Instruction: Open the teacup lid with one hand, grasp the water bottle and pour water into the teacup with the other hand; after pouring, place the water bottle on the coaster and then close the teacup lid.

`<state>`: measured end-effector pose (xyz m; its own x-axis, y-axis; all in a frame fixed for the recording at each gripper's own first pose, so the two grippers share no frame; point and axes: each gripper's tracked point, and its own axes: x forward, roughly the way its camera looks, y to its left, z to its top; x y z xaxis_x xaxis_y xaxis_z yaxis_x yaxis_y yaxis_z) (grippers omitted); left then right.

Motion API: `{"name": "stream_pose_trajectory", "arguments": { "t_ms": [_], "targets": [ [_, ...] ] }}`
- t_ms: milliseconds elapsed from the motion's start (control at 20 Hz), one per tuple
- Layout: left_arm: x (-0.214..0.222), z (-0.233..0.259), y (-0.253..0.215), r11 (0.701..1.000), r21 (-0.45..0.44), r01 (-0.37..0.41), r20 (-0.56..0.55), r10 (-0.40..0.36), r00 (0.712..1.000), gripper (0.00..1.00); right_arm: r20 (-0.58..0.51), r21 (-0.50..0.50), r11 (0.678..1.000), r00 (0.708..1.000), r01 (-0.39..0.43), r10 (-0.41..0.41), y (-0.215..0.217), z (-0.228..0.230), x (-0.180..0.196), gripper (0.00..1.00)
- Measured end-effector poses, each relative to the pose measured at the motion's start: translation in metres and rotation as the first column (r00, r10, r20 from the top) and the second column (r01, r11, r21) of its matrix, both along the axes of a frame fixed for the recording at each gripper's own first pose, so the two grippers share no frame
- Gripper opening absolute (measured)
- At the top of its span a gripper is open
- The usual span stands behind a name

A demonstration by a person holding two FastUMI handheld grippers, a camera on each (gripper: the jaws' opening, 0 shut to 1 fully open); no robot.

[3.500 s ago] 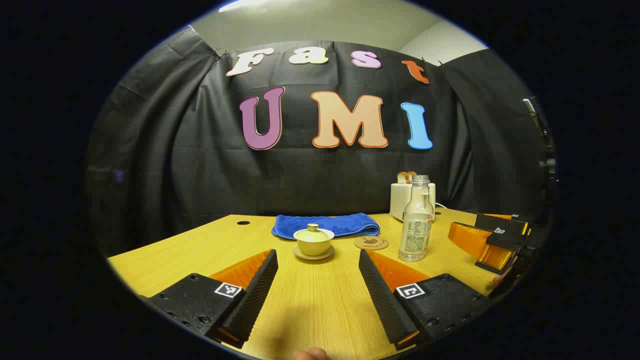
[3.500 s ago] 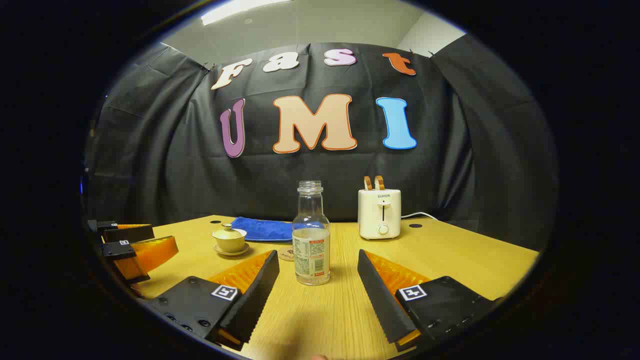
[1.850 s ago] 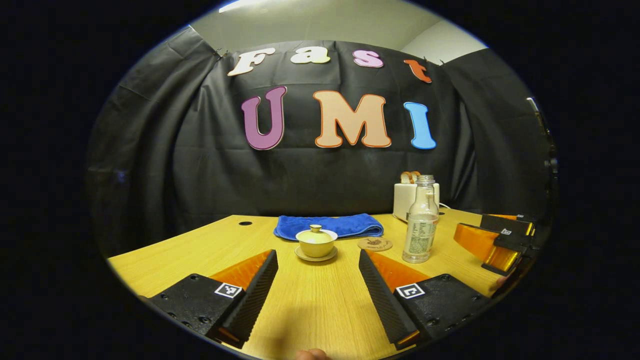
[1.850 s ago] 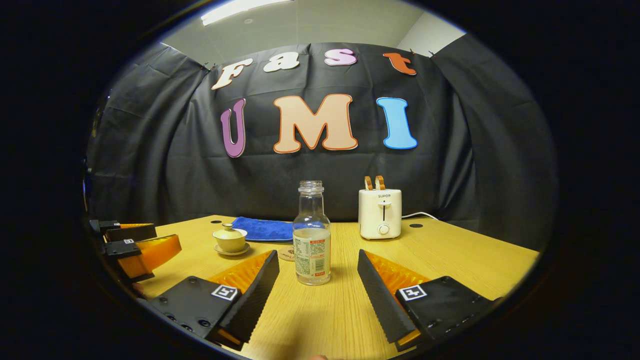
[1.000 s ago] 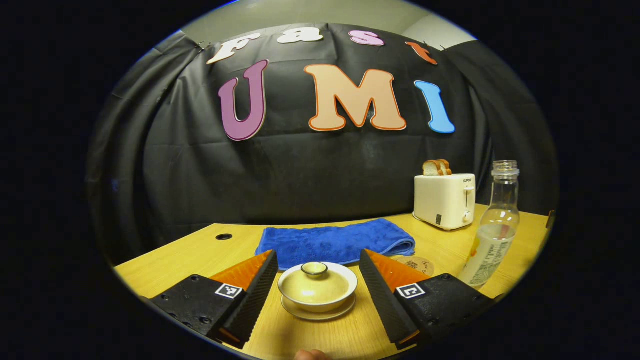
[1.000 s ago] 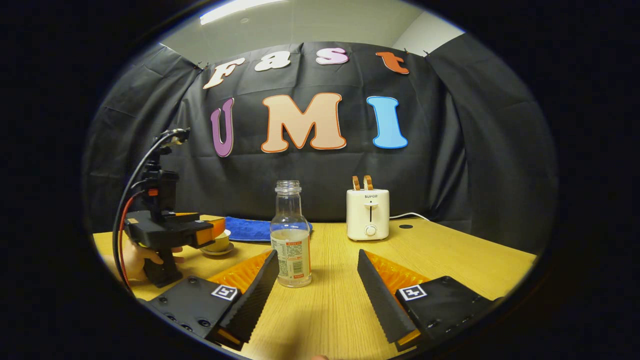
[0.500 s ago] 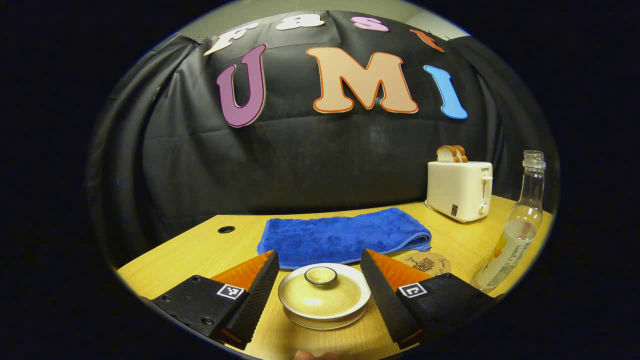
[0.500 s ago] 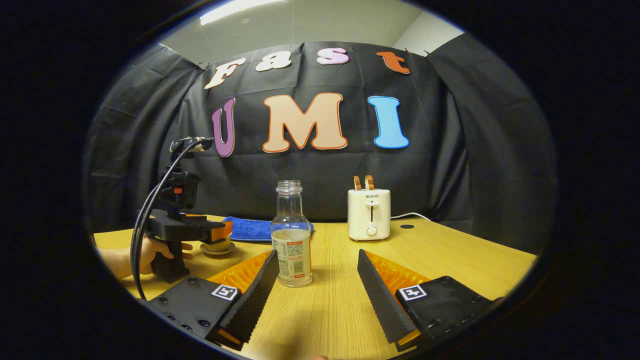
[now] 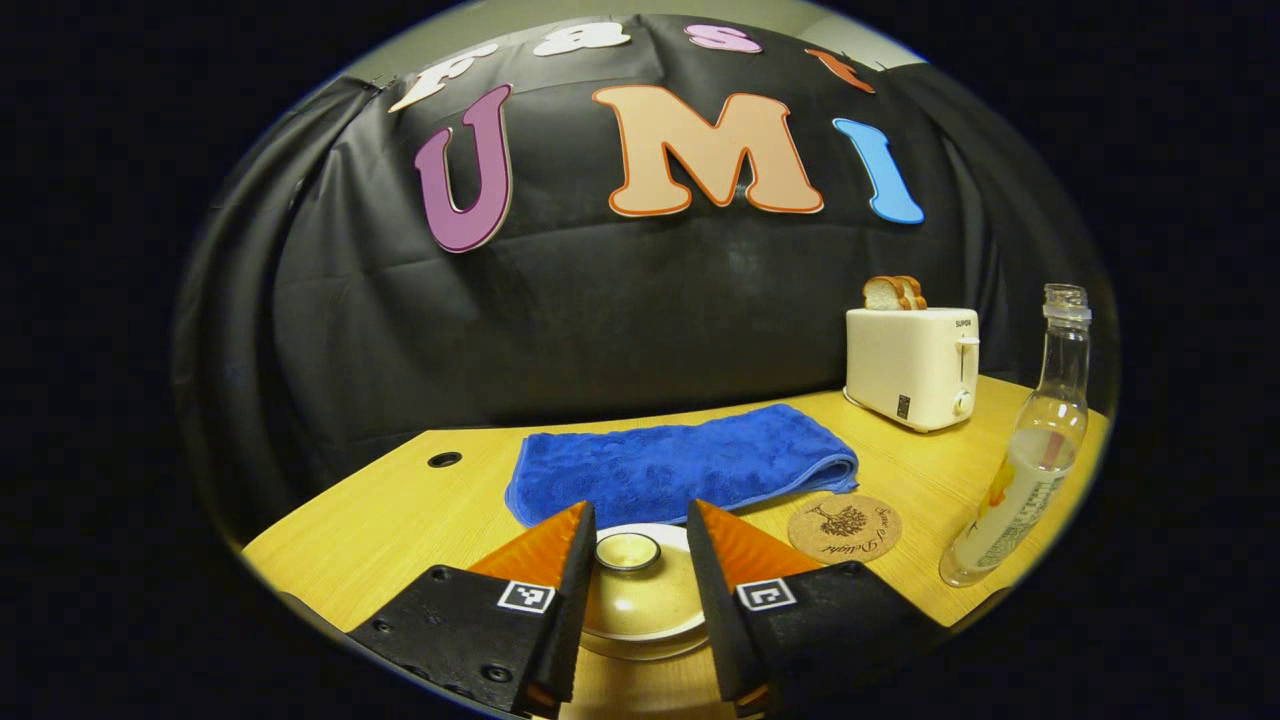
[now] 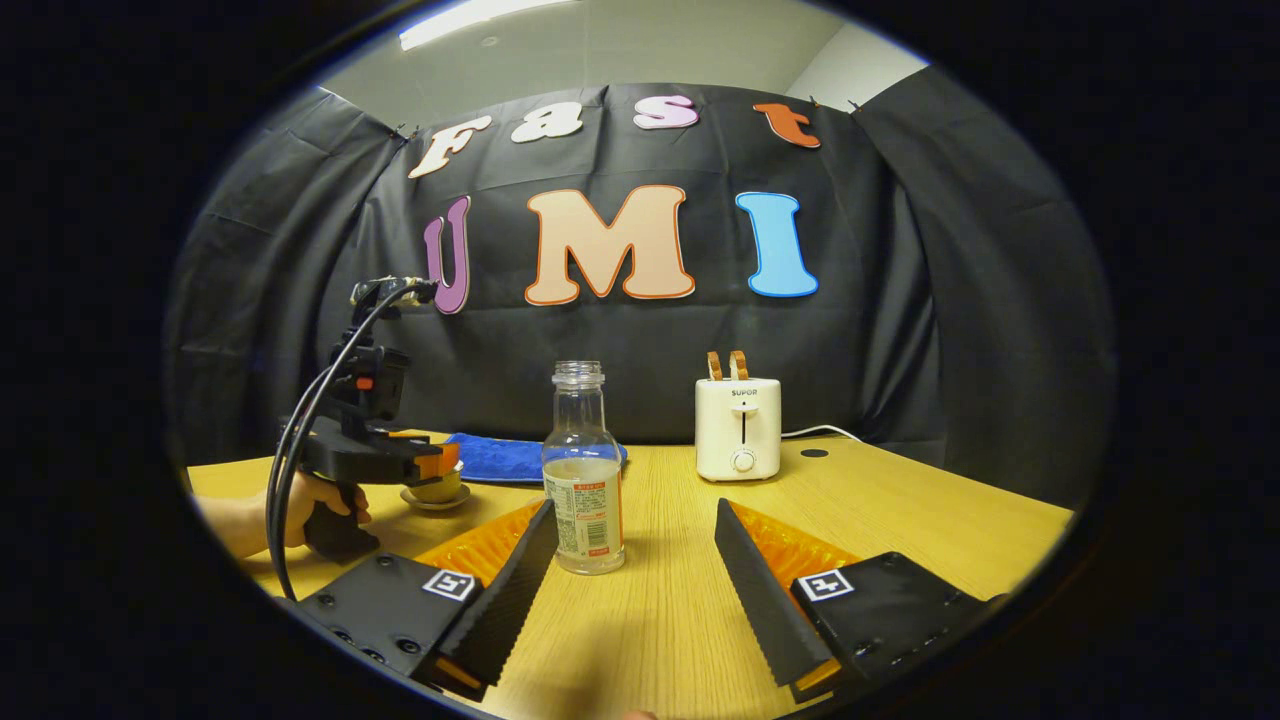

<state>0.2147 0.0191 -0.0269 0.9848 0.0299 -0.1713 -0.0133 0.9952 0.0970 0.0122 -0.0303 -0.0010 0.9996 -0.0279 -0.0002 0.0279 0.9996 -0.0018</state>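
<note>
A pale yellow teacup with its lid on stands on a saucer, directly under my left gripper. The fingers have narrowed to either side of the lid's knob; a gap still shows to the knob's right, so the gripper is open. In the right gripper view the same gripper, held by a hand, hovers over the teacup. The clear water bottle, uncapped and part full, stands just ahead of my open right gripper, nearer its left finger. The bottle stands right of the round coaster.
A folded blue towel lies behind the teacup. A cream toaster holding bread stands at the back right, with its cord trailing off in the right gripper view past the toaster. The wooden table stretches to the right.
My left gripper moved forward from the table's front to above the teacup, dipped, and its fingers narrowed around the lid knob. The right gripper stayed nearly still.
</note>
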Motion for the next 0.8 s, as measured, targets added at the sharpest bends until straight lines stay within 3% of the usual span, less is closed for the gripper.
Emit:
{"name": "stream_pose_trajectory", "arguments": {
  "t_ms": [250,800],
  "targets": [
    [-0.0009,0.0026,0.0042,1.0,-0.012,-0.011,0.018,0.011,1.0,0.29,0.0,0.0,1.0,1.0,0.001,-0.001,-0.0023,0.0,-0.0006,0.98],
    [-0.0047,0.0057,0.0071,0.999,-0.049,-0.017,0.039,0.018,0.999,0.2,0.0,-0.001,1.0,1.0,0.004,-0.004,-0.0029,-0.0002,-0.0005,0.98]
  ]
}}
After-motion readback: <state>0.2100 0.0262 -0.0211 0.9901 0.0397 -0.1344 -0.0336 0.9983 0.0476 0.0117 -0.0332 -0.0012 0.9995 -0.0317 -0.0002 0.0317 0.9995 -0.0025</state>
